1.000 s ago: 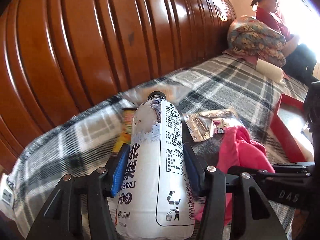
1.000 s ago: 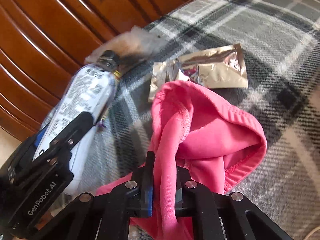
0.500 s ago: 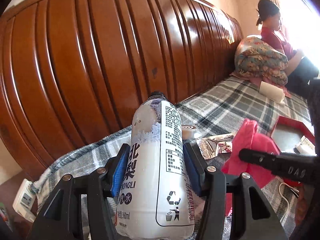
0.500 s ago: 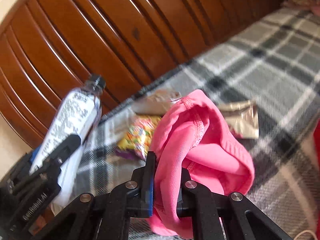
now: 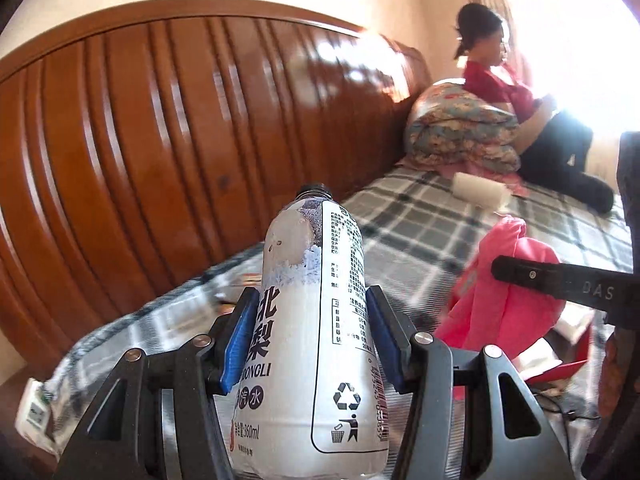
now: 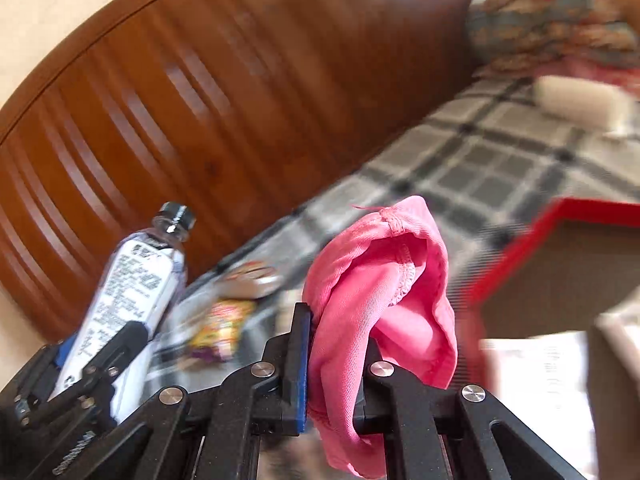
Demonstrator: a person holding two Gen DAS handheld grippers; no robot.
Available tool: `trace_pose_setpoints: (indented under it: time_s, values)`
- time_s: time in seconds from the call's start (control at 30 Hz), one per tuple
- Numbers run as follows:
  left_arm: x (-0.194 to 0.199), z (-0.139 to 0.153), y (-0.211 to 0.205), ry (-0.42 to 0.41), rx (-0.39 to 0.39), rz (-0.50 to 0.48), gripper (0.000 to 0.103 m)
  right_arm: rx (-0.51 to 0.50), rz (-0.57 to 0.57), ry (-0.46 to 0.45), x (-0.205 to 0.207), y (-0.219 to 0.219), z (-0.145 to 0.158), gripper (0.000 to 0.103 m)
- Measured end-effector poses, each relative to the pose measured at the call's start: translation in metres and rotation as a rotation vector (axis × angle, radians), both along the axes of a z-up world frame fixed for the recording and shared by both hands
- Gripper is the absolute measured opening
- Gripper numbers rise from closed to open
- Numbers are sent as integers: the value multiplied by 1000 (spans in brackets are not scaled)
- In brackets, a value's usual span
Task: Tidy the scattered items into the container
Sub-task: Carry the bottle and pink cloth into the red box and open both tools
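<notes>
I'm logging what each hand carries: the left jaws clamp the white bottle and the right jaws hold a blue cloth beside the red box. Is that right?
Not quite: the cloth is pink, not blue, as the right wrist view shows. The rest stands: the left gripper clamps the white bottle, and the right gripper pinches the cloth beside the red box.

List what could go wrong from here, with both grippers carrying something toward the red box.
1. The pink cloth is pinched by one fold in the right gripper; its loose end hangs and could snag the red box rim.
2. The left gripper grips the bottle across a smooth, rounded body; it might slip.
3. The grippers are close together and could collide.
</notes>
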State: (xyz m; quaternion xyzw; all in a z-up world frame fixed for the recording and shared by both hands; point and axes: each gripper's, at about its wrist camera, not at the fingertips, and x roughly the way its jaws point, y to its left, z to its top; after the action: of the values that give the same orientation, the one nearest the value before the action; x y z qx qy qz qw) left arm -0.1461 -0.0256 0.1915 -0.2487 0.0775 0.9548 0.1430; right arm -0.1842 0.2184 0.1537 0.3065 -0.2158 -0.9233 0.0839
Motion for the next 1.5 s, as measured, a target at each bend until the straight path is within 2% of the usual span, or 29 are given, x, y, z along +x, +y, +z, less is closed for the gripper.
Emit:
trace_pose_setpoints:
  time_s: [0.2,0.33,0.43,0.57,0.8,0.97,1.13,1.17,1.3,1.4,1.5]
  values:
    - [14,-2,90,-46,41,-170,58,19,-179,-27,36,78,-3,10]
    - [21,-9,152,-92,61,-268,58,-3,-264,-57,51,119,-9,11]
    - [27,-17,193,-124,51,-343,58,18,-318,-67,60,139,-10,11]
    - [26,-29,232,-137,8,-374,58,22,-345,-79,62,157,-14,11]
    - [13,-61,243,-224,-38,-368,58,23,-327,-131,43,160,-35,11]
    - [-2,-65,233,-232,-25,-349,58,94,-314,-172,34,150,-48,12]
    - [-8,-69,230,-216,-46,-332,59,141,-316,-183,27,145,-57,14]
    - [-8,-70,230,-207,-49,-328,61,150,-311,-189,26,144,-60,14]
    - [-7,-70,230,-184,-57,-326,76,216,-297,-225,23,138,-67,14]
    - [-7,-71,229,-181,-49,-318,82,212,-301,-232,23,140,-69,14]
    - [-11,-73,226,-187,-38,-309,89,183,-301,-250,23,145,-71,23]
